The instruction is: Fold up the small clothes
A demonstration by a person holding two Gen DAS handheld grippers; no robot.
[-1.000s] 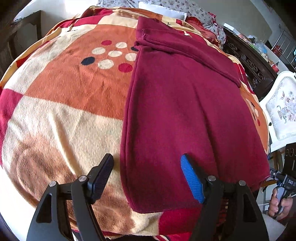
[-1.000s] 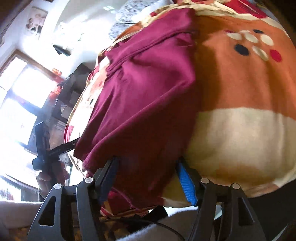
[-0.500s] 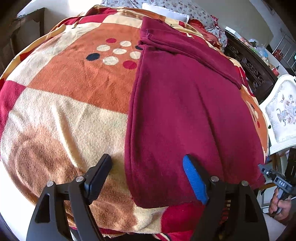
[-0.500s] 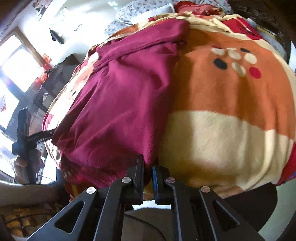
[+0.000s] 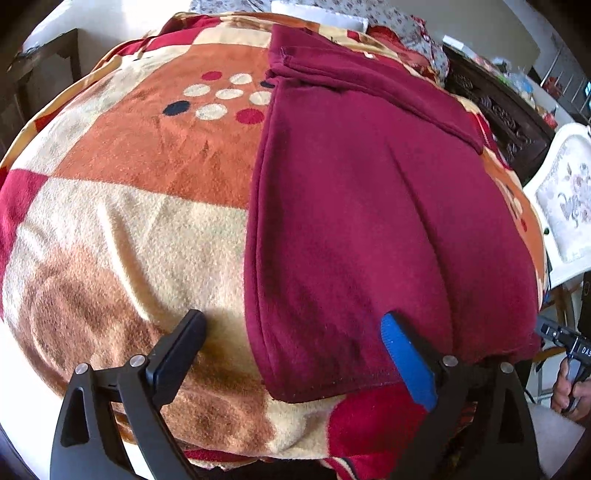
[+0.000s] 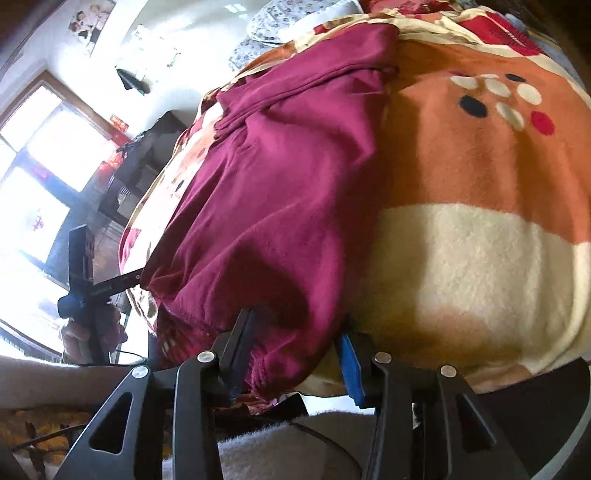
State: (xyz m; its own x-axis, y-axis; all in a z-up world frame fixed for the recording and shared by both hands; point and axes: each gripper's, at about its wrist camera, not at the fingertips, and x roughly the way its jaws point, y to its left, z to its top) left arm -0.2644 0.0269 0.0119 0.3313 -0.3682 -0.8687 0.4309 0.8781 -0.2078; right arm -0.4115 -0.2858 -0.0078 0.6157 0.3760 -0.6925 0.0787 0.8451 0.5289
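Observation:
A maroon garment (image 5: 369, 221) lies folded lengthwise on the patterned blanket (image 5: 129, 229), its hem toward me. My left gripper (image 5: 291, 321) hovers over the hem's near left corner. Its jaws are opening wide, one on each side of the folded edge, and do not press the cloth. In the right wrist view the same garment (image 6: 280, 206) hangs over the bed's edge. My right gripper (image 6: 295, 328) is at the hem's other corner, and its jaws are opening with the cloth bunched loosely between them.
The blanket covers a bed with pillows (image 5: 332, 14) at the far end. A dark carved cabinet (image 5: 498, 107) and a white upholstered chair (image 5: 565, 210) stand on the right. A person's hand (image 5: 569, 391) holds the other gripper's handle there. Bright windows (image 6: 44, 177) fill the left of the right wrist view.
The right gripper's jaws shut on the hem corner half a second ago and have now parted again. The left jaws have spread wider. Neither hand has shifted much.

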